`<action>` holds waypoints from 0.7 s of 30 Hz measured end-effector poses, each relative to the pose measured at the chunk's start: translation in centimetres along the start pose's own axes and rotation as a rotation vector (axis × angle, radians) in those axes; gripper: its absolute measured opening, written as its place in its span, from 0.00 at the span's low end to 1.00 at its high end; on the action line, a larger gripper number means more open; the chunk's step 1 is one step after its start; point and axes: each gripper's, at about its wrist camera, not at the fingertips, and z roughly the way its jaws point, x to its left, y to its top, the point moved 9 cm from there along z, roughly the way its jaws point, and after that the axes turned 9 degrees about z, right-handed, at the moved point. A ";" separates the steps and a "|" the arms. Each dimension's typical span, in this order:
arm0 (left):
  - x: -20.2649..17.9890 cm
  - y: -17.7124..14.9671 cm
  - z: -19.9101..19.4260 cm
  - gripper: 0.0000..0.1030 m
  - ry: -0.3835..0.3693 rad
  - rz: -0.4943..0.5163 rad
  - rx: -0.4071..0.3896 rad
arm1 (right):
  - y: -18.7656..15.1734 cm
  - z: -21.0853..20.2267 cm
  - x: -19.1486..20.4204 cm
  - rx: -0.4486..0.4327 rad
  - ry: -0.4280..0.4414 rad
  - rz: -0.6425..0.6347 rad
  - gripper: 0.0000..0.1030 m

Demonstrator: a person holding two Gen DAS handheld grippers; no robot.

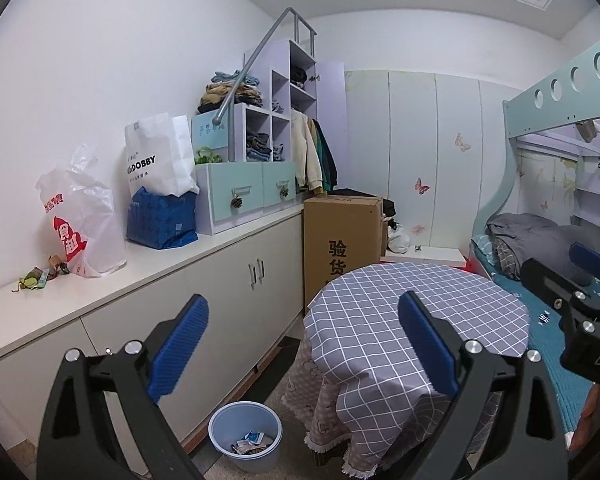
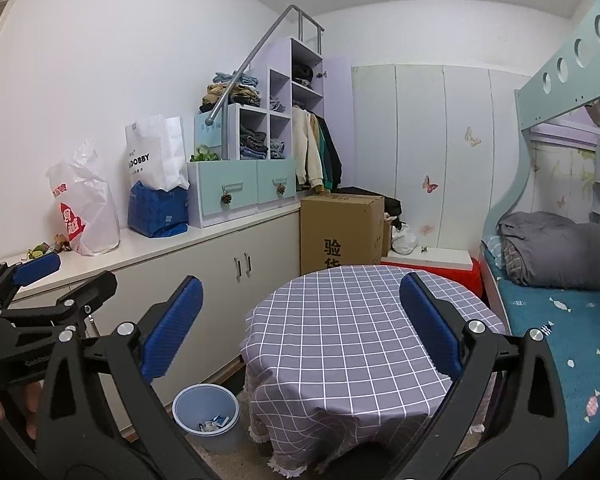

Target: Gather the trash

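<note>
A checked cloth tablecloth (image 2: pixel 356 332) with a frayed fringe draped the round table. Beside it stood a smooth blue plastic bin (image 1: pixel 245 436) holding crumpled paper wrappers (image 1: pixel 252 442). Behind the table rose a matt cardboard box (image 1: pixel 340 240); to its left, a glossy white cabinet top (image 1: pixel 204 252) carried a crinkled thin plastic bag (image 1: pixel 80 216).

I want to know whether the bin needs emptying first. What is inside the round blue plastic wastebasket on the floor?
The round blue plastic wastebasket holds a few crumpled white and blue wrappers at its bottom. Its near wall hides part of the floor inside, so more may lie there.
</note>
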 end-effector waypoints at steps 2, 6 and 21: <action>0.0 0.0 -0.1 0.91 0.002 0.000 -0.003 | 0.0 -0.2 0.0 -0.005 -0.004 -0.005 0.94; 0.0 0.1 -0.2 0.91 -0.001 -0.004 -0.005 | -0.1 -0.4 0.1 -0.007 0.000 -0.001 0.94; -0.4 0.1 -0.3 0.91 -0.001 -0.005 0.001 | -0.6 -0.6 0.5 0.003 0.004 0.006 0.94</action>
